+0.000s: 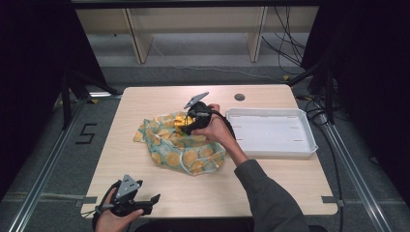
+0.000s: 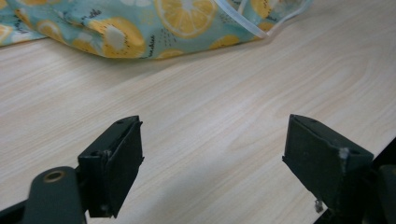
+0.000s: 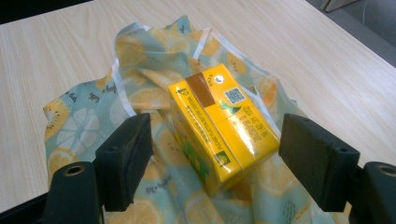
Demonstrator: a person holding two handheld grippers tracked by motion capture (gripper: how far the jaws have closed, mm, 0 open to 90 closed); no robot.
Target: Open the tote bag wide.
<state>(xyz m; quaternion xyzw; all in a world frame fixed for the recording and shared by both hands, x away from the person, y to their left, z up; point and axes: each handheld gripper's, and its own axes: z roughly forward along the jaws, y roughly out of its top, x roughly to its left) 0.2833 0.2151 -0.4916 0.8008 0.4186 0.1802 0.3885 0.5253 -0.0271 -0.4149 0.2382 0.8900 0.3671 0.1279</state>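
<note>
- A yellow drink carton pack [image 3: 222,126] sits on top of a crumpled lemon-print bag [image 1: 181,145], near the middle of the wooden tabletop [image 1: 290,181].
- The right gripper [image 1: 190,121] hovers at the pack, its fingers [image 3: 126,156] spread wide, one on each side of the carton and apart from it, not pinching anything.
- In the right gripper view the pack lies tilted, with a brown strip and a small printed code on its upper face, and the bag's fabric bunches up around it.
- The left gripper [image 1: 145,203] rests low at the near edge of the tabletop, well apart from the bag; its fingers [image 2: 114,168] stand spread with bare wood between them.
- The left gripper view shows the bag's near edge and a pale handle loop farther off.
- A white tray [image 1: 270,147] sits just beside the bag on its right.
</note>
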